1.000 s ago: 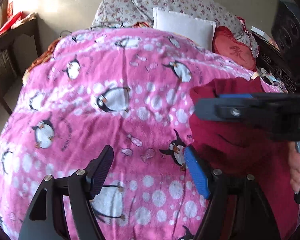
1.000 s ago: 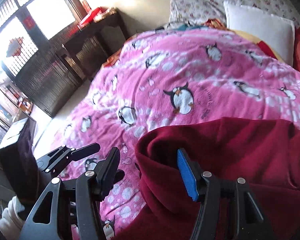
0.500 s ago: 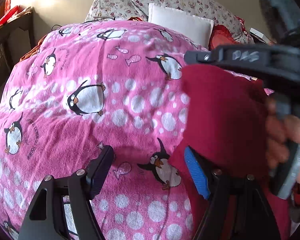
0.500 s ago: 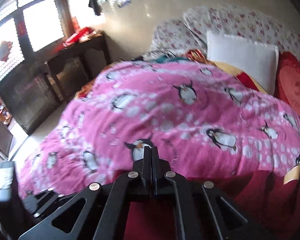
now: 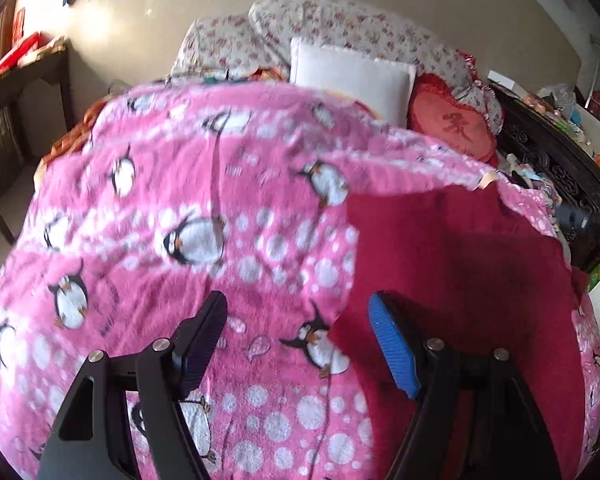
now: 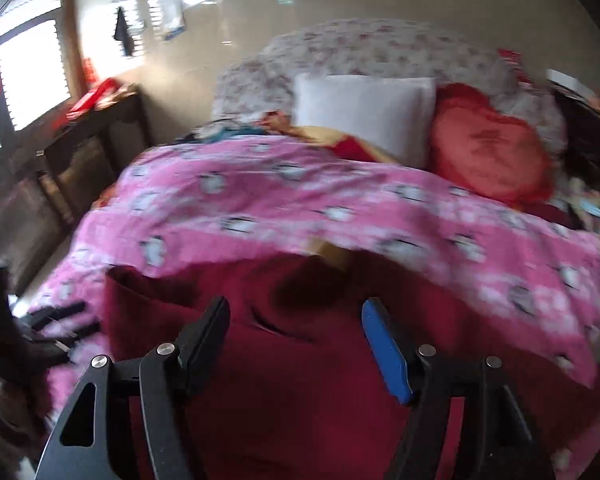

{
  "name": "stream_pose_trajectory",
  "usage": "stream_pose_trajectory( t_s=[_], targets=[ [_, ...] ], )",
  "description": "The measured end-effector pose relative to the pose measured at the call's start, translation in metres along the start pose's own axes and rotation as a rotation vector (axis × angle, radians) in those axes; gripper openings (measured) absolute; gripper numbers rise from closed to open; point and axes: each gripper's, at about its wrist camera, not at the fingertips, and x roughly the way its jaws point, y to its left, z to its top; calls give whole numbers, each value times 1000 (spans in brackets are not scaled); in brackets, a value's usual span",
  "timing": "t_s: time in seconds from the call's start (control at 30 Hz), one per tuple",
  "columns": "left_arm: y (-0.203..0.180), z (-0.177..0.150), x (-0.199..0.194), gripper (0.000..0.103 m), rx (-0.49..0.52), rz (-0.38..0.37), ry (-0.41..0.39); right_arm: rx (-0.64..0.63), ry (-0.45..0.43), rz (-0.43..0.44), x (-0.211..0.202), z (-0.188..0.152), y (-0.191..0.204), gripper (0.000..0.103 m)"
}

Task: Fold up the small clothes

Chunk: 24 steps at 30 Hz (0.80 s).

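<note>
One dark red garment (image 5: 452,264) lies spread on a pink blanket (image 5: 204,208) that covers the bed. The blanket has a print of penguins, small fish and white dots. In the left wrist view the garment fills the right part of the bed, and its left edge runs down beside one penguin. A small yellowish label (image 5: 485,179) shows at its far edge.

The left gripper (image 5: 298,340) hangs above the blanket with its two fingers wide apart. Nothing is between them except the blanket far below. One finger carries a blue pad (image 5: 394,350) over the edge of the garment, and the other finger is black and is over the pink cloth.

The right gripper (image 6: 294,338) points down at the garment. Its jaws are opening, and no cloth is between them; the red fabric is only under them. This picture is blurred. At its left edge the left gripper (image 6: 60,324) appears a second time, dark, over the blanket.

At the head of the bed I count one white pillow (image 5: 352,78), one red heart-shaped cushion (image 5: 452,124), and behind them two bolsters with a flower pattern (image 5: 340,28). One dark wooden table (image 5: 24,80) stands by the wall on the left, with red boxes (image 5: 16,50) on top; how many boxes I cannot tell. On the right side one dark shelf (image 5: 560,160) holds many small things, too small to count.
</note>
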Motion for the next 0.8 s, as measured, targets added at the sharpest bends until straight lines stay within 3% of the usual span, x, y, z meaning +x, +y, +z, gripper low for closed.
stream_pose_trajectory(
  t_s=[0.1,0.2,0.27,0.3,0.33,0.43,0.53,0.7,0.8],
  targets=[
    [-12,8,-2,74,19,-6,-3,68,48,-61,5,-18,-38,75],
    [-28,12,4,74,44,7,6,93,98,-31,26,-30,-48,75],
    [-35,12,11,74,49,18,13,63,89,-13,34,-33,-40,41],
    [-38,13,16,74,49,24,20,54,64,-29,30,-31,-38,9],
    [-41,13,19,74,48,30,24,53,37,-51,23,-30,-42,6],
    [-48,23,30,74,49,40,20,107,-54,-37,-2,-27,-58,6],
    [-58,36,45,75,54,40,9,139,-88,-104,-15,-25,-74,6],
    [-72,51,79,76,50,76,33,172,39,-126,19,-33,-89,6],
    [-70,52,86,75,23,82,47,226,47,-127,18,-40,-98,14]
  ],
)
